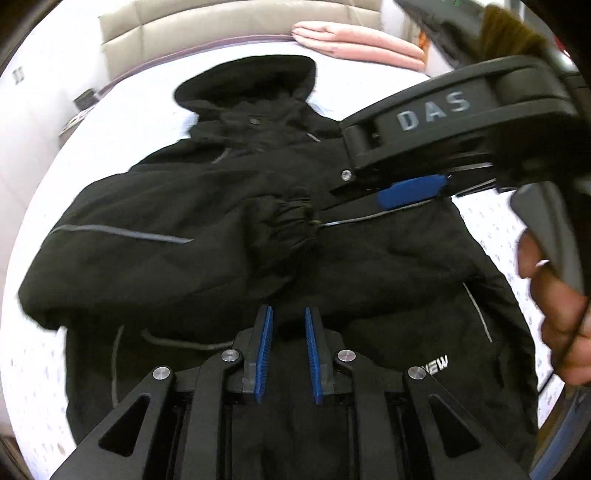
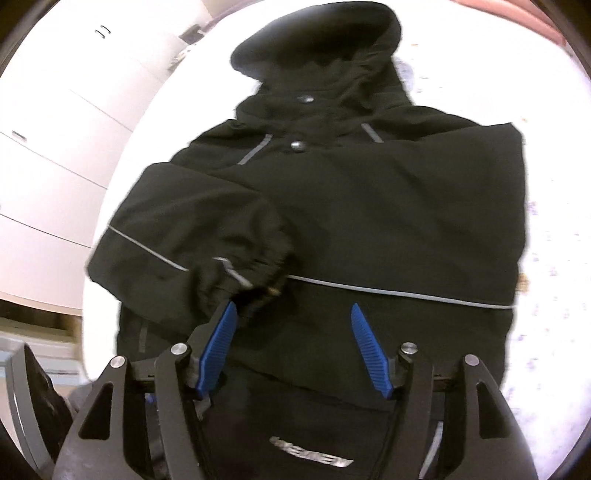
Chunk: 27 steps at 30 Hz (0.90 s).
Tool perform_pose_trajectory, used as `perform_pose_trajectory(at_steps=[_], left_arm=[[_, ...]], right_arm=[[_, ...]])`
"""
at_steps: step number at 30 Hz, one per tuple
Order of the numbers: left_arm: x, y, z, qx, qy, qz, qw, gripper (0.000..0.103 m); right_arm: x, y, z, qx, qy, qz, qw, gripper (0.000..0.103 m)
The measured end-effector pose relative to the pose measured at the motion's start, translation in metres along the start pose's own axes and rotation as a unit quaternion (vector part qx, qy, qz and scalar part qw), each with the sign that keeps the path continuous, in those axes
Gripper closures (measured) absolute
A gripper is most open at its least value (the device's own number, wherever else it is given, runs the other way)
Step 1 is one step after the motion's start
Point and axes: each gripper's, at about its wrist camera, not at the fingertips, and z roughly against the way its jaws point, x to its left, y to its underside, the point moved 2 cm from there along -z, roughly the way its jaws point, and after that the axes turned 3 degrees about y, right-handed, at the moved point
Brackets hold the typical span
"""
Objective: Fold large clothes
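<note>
A large black hooded jacket lies front up on the white bed, hood at the far end; it also fills the right wrist view. Its left sleeve is folded across the chest, with the gathered cuff at the middle. My left gripper hovers above the jacket's lower part, jaws a little apart and empty. My right gripper is open, its left pad right beside the cuff. In the left wrist view the right gripper reaches in from the right, just right of the cuff.
The white patterned bed sheet surrounds the jacket. A pink folded cloth lies at the far end by a beige headboard. White cabinets stand left of the bed. The person's hand holds the right gripper's handle.
</note>
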Motion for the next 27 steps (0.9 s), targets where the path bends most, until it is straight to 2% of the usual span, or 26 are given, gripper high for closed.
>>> perform_pose_trajectory(at_steps=[3,10,12,13,14,18,21,25,27], left_arm=[[0.018,0.007,0.015,-0.007,-0.012,0.022,0.9997,0.084],[0.074,0.013,0.039,-0.021,-0.068,0.063,0.9955,0.084],[0.091,0.011,0.048,-0.031,-0.088,0.075,0.9929,0.084],[0.1,0.008,0.05,-0.034,-0.094,0.079,0.9918,0.084],[0.11,0.004,0.053,-0.039,-0.105,0.085,0.9901,0.084],[0.144,-0.018,0.069,-0.064,-0.133,0.103,0.9836,0.084],[0.158,-0.041,0.077,-0.079,-0.131,0.098,0.9833,0.084],[0.162,-0.068,0.06,-0.073,-0.095,0.069,0.9904,0.084],[0.159,-0.075,0.033,-0.047,-0.061,0.06,0.9952,0.084]], right_arm=[[0.015,-0.003,-0.012,0.013,-0.03,-0.001,0.999,0.034],[0.03,-0.009,-0.058,0.039,-0.05,-0.031,0.997,0.034],[0.031,-0.008,-0.061,0.039,-0.041,-0.034,0.998,0.044],[0.033,-0.007,-0.06,0.036,-0.039,-0.031,0.998,0.06],[0.037,-0.006,-0.057,0.033,-0.051,-0.026,0.998,0.07],[0.059,-0.007,-0.017,-0.009,-0.042,0.008,0.999,0.076],[0.067,-0.012,0.03,-0.058,-0.021,0.036,0.997,0.077],[0.047,-0.016,0.09,-0.107,0.05,0.051,0.992,0.076],[0.031,-0.015,0.098,-0.114,0.097,0.054,0.987,0.076]])
